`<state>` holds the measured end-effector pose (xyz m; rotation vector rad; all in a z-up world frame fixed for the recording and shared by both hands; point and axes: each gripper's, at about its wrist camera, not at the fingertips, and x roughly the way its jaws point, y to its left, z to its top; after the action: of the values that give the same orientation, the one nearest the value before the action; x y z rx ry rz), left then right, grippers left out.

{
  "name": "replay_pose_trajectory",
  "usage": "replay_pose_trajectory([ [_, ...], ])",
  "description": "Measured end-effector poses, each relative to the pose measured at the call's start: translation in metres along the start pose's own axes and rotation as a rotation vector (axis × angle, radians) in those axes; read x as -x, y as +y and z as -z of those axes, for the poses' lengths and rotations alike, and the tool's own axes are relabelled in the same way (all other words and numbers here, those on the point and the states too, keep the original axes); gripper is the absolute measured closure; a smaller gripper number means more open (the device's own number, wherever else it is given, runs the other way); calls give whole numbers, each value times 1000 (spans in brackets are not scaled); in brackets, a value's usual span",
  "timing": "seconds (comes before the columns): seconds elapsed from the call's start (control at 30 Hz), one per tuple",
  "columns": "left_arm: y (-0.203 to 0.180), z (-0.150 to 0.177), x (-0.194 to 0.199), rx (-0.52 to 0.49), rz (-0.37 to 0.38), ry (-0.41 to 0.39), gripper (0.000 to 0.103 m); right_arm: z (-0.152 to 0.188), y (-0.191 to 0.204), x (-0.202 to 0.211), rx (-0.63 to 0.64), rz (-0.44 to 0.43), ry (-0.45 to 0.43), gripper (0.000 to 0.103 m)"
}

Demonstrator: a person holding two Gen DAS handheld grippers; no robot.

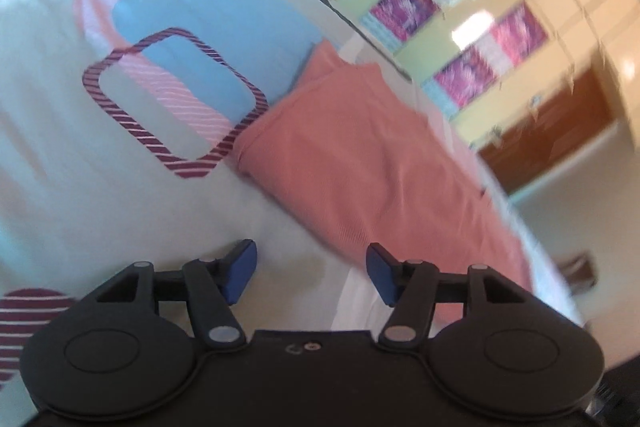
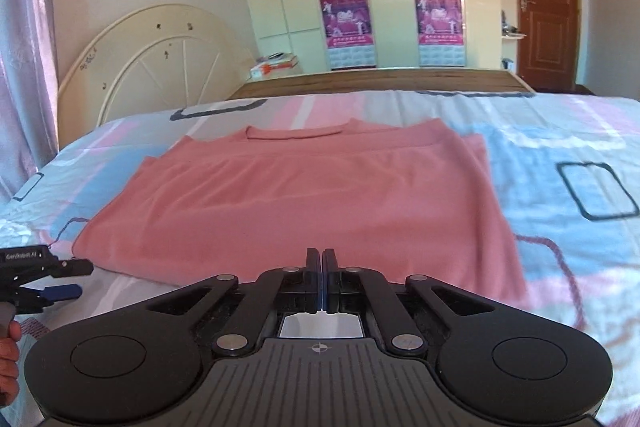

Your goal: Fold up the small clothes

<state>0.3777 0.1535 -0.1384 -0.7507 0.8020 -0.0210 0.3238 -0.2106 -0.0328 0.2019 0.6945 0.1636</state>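
On my right gripper (image 2: 322,277) the fingers are pressed flat together with nothing between them, and the pink shirt (image 2: 304,203) lies spread on the bed (image 2: 560,131) straight ahead of the tips, its near hem just past them. My left gripper (image 1: 311,273) has its blue fingers (image 1: 242,269) wide apart and empty, hovering over the patterned bedsheet (image 1: 120,167), with the shirt's edge ahead and off toward the right finger.
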Motion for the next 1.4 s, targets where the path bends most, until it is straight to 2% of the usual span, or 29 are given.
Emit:
replay_pose_trajectory([
  [0.3,11,-23,-38,186,108,-66,46,-26,28,-61,16,-31,36,103],
  [0.33,9,-26,-45,179,116,-64,53,-30,32,-68,19,-35,43,103],
  [0.37,7,-34,-54,167,112,-57,65,-33,34,-76,19,-40,52,103],
  [0.4,8,-39,-62,172,108,-52,71,-37,37,-83,20,-41,60,103],
  [0.43,12,-43,-69,191,113,-47,84,-40,41,-91,26,-44,63,103],
  [0.47,17,-47,-76,216,121,-40,88,-43,44,-98,34,-44,69,103],
  [0.53,24,-50,-84,236,150,-47,89,-48,51,-115,44,-40,88,103],
  [0.6,18,-49,-83,184,139,-58,93,-49,56,-129,51,-36,105,103],
  [0.67,11,-50,-71,184,161,-87,94,-50,61,-141,54,-28,122,103],
  [0.73,4,-48,-59,137,177,-125,94,-49,62,-146,53,-31,121,103],
  [0.83,2,-45,-71,110,115,-86,88,-38,60,-168,64,2,201,103],
  [0.87,3,-45,-77,120,90,-59,85,-37,58,-168,54,-4,186,103],
  [0.93,4,-45,-79,151,107,-75,83,-41,56,-169,43,-5,197,103],
  [1.13,-5,-48,-87,141,62,-92,91,-40,48,-170,36,-23,194,103],
  [1.33,-16,-47,-79,89,14,-95,93,-41,52,-171,49,-37,200,103],
  [1.4,-26,-50,-73,77,20,-115,93,-40,49,-171,48,-50,195,103],
])
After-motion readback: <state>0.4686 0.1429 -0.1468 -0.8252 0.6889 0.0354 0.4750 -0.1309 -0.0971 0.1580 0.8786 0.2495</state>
